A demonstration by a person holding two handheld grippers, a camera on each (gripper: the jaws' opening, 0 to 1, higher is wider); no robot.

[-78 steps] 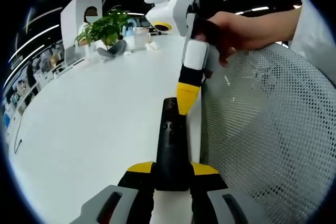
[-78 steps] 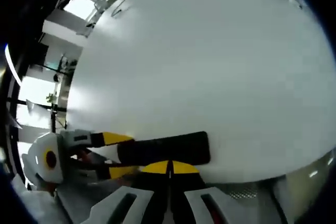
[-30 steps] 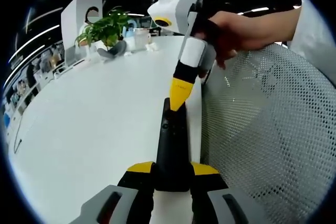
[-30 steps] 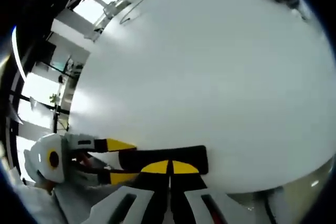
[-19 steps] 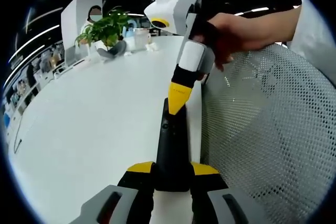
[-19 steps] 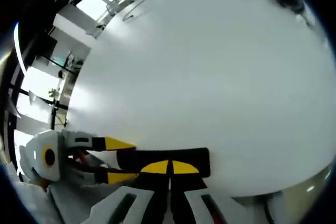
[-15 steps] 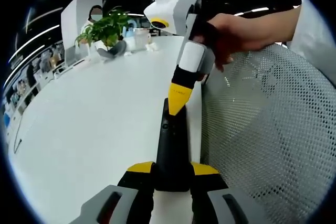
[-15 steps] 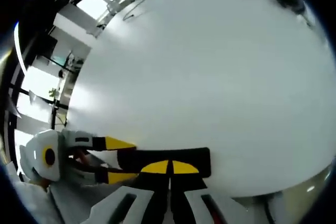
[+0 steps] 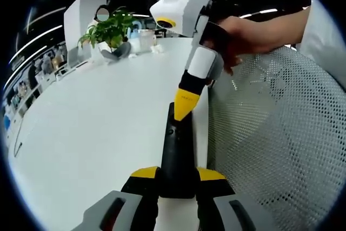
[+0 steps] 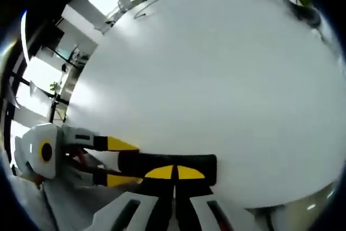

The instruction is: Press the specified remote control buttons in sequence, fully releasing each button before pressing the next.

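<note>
A long black remote points away from me over the white table, and my left gripper is shut on its near end, one yellow fingertip on each side. My right gripper, held by a hand, comes down from the upper right with its jaws shut, and its yellow tip meets the remote's top face near the far end. In the right gripper view the remote lies crosswise just above my shut right gripper. The left gripper clasps it from the left.
A white mesh chair back stands close along the table's right edge. A potted plant and small items sit at the table's far end. A white pillar rises behind them. The table stretches wide to the left.
The right gripper's tip has shifted slightly left, from the remote's right edge onto its top face, with small wobbles since. The left gripper and remote have stayed still.
</note>
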